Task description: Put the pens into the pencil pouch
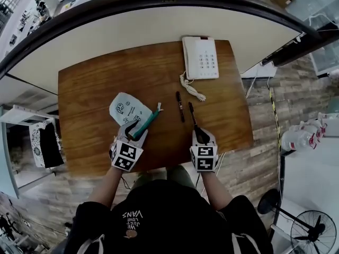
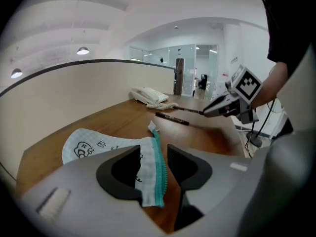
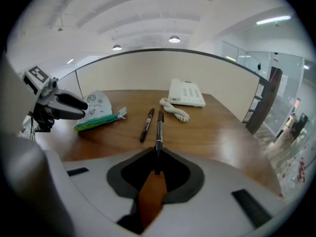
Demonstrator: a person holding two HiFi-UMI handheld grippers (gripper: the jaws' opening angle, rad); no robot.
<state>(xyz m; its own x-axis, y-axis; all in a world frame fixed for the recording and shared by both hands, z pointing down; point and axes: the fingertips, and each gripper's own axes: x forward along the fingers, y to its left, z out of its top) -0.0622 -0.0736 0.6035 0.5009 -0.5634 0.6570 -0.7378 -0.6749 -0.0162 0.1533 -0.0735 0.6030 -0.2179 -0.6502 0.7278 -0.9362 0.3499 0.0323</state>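
A white printed pencil pouch [image 1: 128, 109] with a teal zipper [image 1: 148, 123] lies on the wooden table [image 1: 95, 89]. My left gripper [image 1: 133, 133] is shut on the pouch's zipper edge [image 2: 154, 167], which fills the gap between the jaws. Two black pens lie right of the pouch. The nearer pen [image 1: 192, 116] has its end between the jaws of my right gripper [image 1: 200, 136], which is shut on it; it points away along the table [image 3: 159, 125]. The other pen [image 1: 180, 106] lies loose just left of it [image 3: 146, 124].
A white desk phone [image 1: 200, 57] with a coiled cord [image 1: 192, 88] sits at the table's far right. A curved partition wall [image 1: 159, 20] runs behind the table. The table's front edge is right under both grippers.
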